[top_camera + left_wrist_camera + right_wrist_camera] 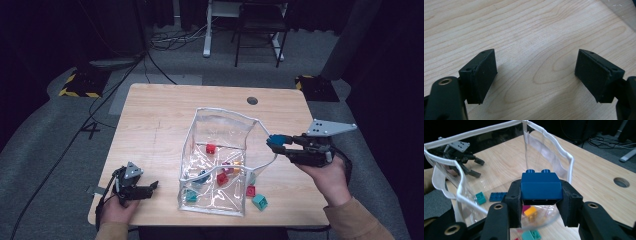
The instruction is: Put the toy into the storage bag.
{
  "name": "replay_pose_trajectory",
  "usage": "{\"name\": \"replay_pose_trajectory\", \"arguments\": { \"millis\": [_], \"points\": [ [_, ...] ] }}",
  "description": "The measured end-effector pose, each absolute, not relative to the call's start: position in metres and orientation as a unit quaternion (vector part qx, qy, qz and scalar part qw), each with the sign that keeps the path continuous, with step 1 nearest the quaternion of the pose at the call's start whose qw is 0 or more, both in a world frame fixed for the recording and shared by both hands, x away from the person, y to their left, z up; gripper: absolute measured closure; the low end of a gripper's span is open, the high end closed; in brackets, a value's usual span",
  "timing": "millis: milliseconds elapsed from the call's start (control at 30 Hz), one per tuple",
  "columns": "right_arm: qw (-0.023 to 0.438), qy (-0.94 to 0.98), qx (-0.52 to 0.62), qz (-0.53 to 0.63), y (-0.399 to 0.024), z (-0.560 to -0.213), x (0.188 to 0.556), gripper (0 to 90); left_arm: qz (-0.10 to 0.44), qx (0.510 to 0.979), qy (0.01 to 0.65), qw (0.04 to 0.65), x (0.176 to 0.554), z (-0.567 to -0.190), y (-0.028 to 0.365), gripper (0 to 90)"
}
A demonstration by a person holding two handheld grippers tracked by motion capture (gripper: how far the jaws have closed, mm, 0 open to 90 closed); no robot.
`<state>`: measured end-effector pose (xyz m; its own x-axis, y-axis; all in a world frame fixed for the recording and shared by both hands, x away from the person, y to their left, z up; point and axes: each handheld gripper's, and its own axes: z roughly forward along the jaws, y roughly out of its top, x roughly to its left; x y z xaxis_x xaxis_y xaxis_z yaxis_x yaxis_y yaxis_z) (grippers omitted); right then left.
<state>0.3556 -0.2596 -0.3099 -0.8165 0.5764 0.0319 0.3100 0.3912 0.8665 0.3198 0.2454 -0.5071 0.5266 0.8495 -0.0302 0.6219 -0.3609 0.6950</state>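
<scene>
Blue brick (541,185) sits clamped between the right gripper's (541,195) fingers, studs upward, its long axis running from one finger to the other, raised beside the rim of a clear bag (549,147). Just beyond and below the fingers, the open bag holds red, teal, yellow and blue bricks. Left gripper's (536,75) fingers stand apart over bare desk (529,27). No readable writing.

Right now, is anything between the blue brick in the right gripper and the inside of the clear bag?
Only the bag's white-trimmed rim. The right gripper holds the blue brick just outside the clear bag, at rim height; it must clear that edge.
</scene>
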Motion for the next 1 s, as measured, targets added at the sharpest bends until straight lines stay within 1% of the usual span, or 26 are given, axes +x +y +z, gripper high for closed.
{"name": "replay_pose_trajectory", "arguments": {
  "millis": [633, 1000],
  "points": [
    [0.126, 0.828, 0.234, 0.494, -0.207, -0.289, 0.382, 58.7, 0.17, 0.807, 0.456, 0.334, 0.32, -0.507, 0.245, 18.2],
    [0.121, 0.836, 0.228, 0.484, -0.182, -0.288, 0.396, 58.7, 0.17, 0.807, 0.455, 0.334, 0.32, -0.507, 0.245, 18.2]
  ]
}}
